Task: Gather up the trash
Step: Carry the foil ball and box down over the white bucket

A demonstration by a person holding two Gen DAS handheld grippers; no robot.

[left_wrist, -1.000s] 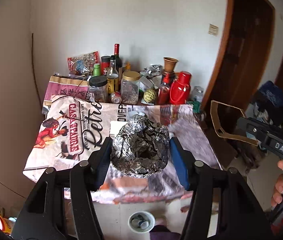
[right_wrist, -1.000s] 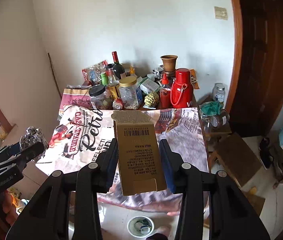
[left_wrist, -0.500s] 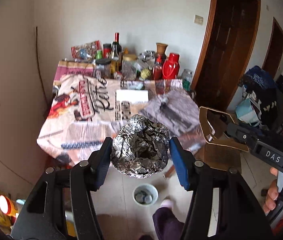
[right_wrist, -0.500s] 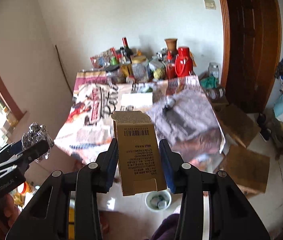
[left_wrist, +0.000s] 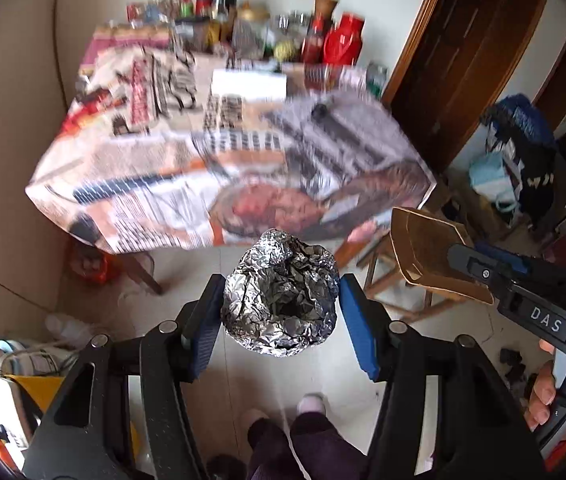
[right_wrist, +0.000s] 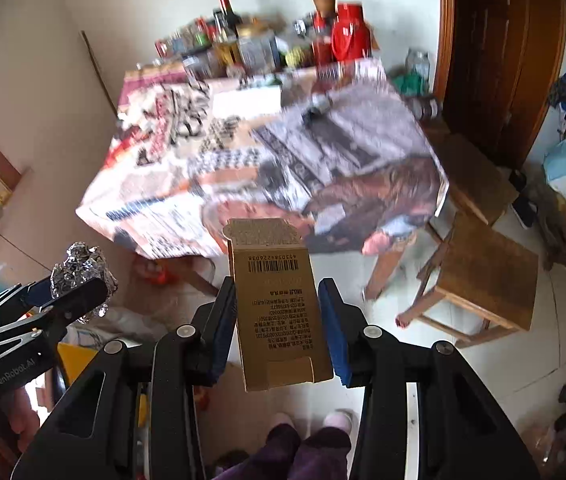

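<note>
1. Between the left gripper (left_wrist: 281,310) pads sits the foil ball (left_wrist: 281,298), gripped at its sides: light, crushable, crinkled silver.
2. Right gripper (right_wrist: 279,320) clamps the brown box (right_wrist: 279,308) by its long edges; thin card, light, barcode facing up.
3. Both hang over the floor (left_wrist: 239,376), near the counter (left_wrist: 223,152); the person's feet (left_wrist: 311,404) show below.

Soft daylight, bright at the left edge; the table (left_wrist: 219,152) smears with motion blur, fisheye corners dark.
</note>
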